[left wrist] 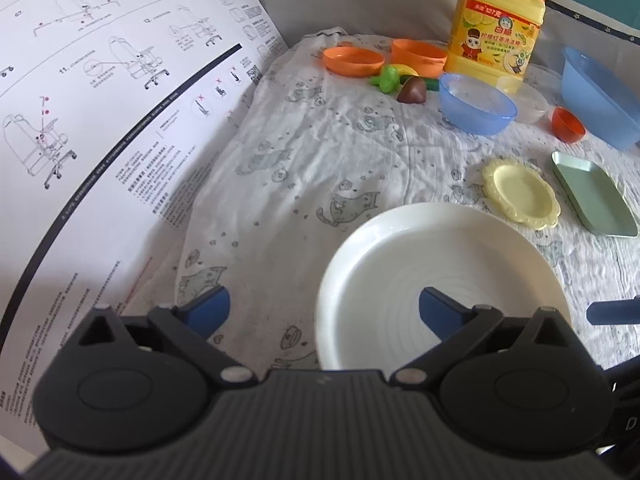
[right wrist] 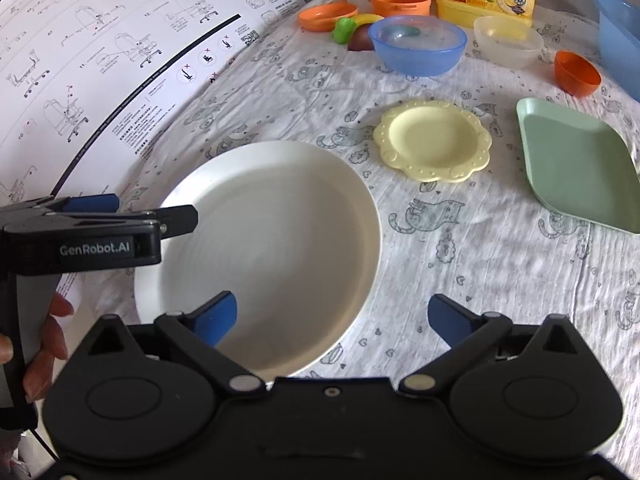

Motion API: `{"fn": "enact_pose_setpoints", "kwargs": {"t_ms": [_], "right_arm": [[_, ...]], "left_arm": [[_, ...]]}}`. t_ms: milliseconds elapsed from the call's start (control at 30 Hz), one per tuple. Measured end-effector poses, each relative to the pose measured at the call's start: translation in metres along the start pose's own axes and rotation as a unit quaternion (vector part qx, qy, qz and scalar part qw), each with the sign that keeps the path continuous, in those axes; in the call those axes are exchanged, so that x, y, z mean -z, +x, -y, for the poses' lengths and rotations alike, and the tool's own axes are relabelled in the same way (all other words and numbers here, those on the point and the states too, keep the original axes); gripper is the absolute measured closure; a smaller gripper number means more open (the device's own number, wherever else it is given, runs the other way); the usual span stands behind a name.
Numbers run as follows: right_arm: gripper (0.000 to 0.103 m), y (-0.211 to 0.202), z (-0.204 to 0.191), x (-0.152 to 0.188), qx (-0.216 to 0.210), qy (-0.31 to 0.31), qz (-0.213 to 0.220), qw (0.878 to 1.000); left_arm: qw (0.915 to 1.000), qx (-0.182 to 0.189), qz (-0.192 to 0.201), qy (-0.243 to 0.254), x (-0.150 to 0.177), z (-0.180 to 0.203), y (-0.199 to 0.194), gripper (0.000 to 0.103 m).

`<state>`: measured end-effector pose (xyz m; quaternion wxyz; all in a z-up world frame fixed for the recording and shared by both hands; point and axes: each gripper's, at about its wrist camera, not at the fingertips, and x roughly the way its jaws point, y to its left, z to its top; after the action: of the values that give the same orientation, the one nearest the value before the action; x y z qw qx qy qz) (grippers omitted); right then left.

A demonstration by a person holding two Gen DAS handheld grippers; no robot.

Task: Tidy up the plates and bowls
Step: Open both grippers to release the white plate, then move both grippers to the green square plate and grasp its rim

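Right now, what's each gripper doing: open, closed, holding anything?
Left gripper: open, holding nothing, over the white plate's left edge.
Right gripper: open, holding nothing, over the plate's right edge.

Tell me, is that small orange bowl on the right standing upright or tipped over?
Tipped. The small orange bowl lies on its side on the cloth, its opening facing sideways rather than up, beside the clear bowl.

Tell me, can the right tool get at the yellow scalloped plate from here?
Probably yes: the right tool is open and empty, and only bare cloth lies between it and the yellow scalloped plate; nothing is stacked on it.
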<state>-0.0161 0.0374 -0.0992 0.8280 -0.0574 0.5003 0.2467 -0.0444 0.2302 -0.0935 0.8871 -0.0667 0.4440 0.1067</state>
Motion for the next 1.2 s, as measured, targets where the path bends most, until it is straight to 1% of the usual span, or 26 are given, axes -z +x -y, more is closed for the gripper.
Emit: {"fn": "enact_pose_setpoints", "kwargs": {"t_ms": [133, 333, 600, 833, 900, 1067, 1200], "right_arm": [[0.0, -0.004, 0.001, 0.0, -0.001, 0.0, 0.004, 1.0], [0.0, -0.01, 0.005, 0.0, -0.001, 0.008, 0.014, 1.0], [0.0, -0.021, 0.014, -0.002, -0.003, 0.024, 0.033, 0.999], [0.0, -0.036, 0.034, -0.001, 0.006, 0.05, 0.074, 0.996], [0.0, -0.039, 0.041, 0.0, 0.015, 0.055, 0.084, 0.995], [0.0, -0.046, 0.06, 0.0, 0.043, 0.048, 0.109, 0.992], [0.0, -0.053, 0.081, 0.001, 0.05, 0.048, 0.132, 0.989]], "left_arm": [[0.9999, -0.008, 0.006, 0.002, 0.0, 0.002, -0.003, 0.0], [0.9999, -0.009, 0.008, 0.008, -0.003, 0.006, -0.006, 0.0], [0.9996, -0.009, 0.01, 0.025, -0.014, 0.022, -0.009, 0.0], [0.999, -0.002, 0.013, 0.042, -0.026, 0.043, -0.013, 0.0], [0.9986, -0.001, 0.016, 0.05, -0.03, 0.05, -0.013, 0.0], [0.9979, 0.005, 0.019, 0.062, -0.04, 0.072, -0.011, 0.0], [0.9968, 0.013, 0.018, 0.077, -0.047, 0.094, -0.007, 0.0]]}}
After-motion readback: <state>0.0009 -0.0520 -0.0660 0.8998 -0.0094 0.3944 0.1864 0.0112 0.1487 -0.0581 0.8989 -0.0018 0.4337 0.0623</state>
